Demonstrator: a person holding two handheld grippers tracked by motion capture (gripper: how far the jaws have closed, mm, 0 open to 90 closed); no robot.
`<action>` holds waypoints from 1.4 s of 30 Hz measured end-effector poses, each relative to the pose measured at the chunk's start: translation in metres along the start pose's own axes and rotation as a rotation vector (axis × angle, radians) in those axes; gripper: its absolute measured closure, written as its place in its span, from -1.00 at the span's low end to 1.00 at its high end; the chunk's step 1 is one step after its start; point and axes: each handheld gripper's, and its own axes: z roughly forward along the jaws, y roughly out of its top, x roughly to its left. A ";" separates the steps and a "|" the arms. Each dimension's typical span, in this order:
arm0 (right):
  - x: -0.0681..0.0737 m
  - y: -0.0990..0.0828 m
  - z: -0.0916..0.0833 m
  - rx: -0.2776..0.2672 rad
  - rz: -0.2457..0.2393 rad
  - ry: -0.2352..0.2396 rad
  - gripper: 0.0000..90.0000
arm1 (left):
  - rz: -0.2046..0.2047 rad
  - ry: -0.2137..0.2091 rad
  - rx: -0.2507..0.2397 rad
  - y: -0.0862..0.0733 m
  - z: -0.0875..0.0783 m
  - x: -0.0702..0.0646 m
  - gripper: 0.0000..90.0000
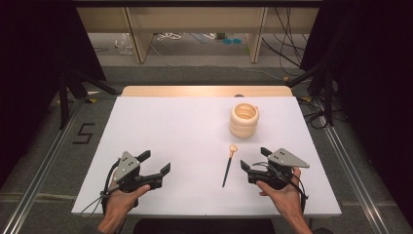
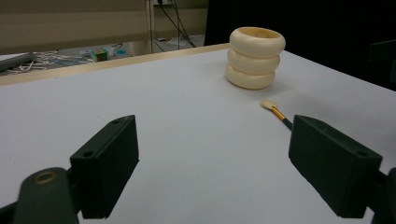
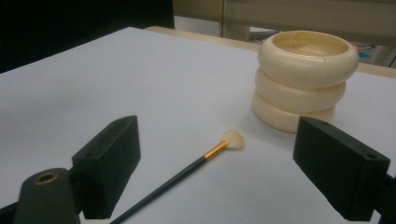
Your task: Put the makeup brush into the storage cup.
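Both grippers rest on near bench (image 1: 160,126), jaws apart, empty. Brush (image 1: 228,165) lies flat just left of right gripper (image 1: 257,163), bristles toward ringed pot (image 1: 244,119) farther back. Left gripper (image 1: 157,165) well apart. Likely step: right takes handle mid-length, jaws square across it, low approach.

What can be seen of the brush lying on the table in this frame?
The brush is slim, with a long dark handle, a short gold-coloured ferrule and a small fanned tuft of pale cream bristles. It lies flat on the white table, bristles pointing toward the cream ribbed holder but apart from it. Nothing grips or touches it; the right tongs sit open just beside its handle.
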 end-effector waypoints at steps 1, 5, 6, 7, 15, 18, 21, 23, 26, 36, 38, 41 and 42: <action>0.000 0.000 0.000 -0.003 -0.006 0.005 -0.65 | 0.000 0.000 0.000 0.000 0.000 0.000 -0.65; 0.001 0.000 0.003 -0.004 -0.025 0.003 -0.65 | -0.002 0.000 0.000 0.000 0.000 0.000 -0.65; 0.001 0.000 0.004 0.006 -0.019 0.013 -0.65 | -0.006 0.000 -0.001 0.000 0.000 0.000 -0.65; 0.001 -0.001 0.004 0.020 -0.019 0.016 -0.64 | -0.012 0.000 -0.001 0.000 0.000 0.000 -0.65; -0.001 0.000 0.005 0.038 -0.028 0.011 -0.61 | 0.002 0.000 0.003 0.000 0.000 0.000 -0.65; -0.002 0.000 0.005 0.057 -0.037 0.011 -0.60 | 0.002 0.001 0.003 0.000 0.000 0.001 -0.65; -0.002 0.001 0.007 0.076 -0.037 0.020 -0.57 | -0.002 0.002 0.001 0.000 0.000 0.000 -0.65; -0.002 0.001 0.008 0.086 -0.043 0.025 -0.57 | -0.006 0.003 0.001 0.000 0.000 0.000 -0.65; -0.003 0.004 0.009 0.101 -0.048 0.022 -0.57 | -0.005 0.004 0.002 0.000 0.001 0.000 -0.65; -0.009 0.016 0.019 0.201 -0.065 0.045 -0.57 | -0.005 0.007 0.008 -0.001 0.001 0.000 -0.65; -0.009 0.020 0.021 0.205 -0.076 0.043 -0.57 | -0.004 0.006 0.008 -0.001 0.001 0.000 -0.65; -0.009 0.024 0.026 0.240 -0.088 0.050 -0.59 | -0.005 0.004 0.008 -0.001 0.001 0.000 -0.65; -0.009 0.025 0.028 0.258 -0.088 0.056 -0.59 | -0.003 0.004 0.009 -0.001 0.001 0.000 -0.65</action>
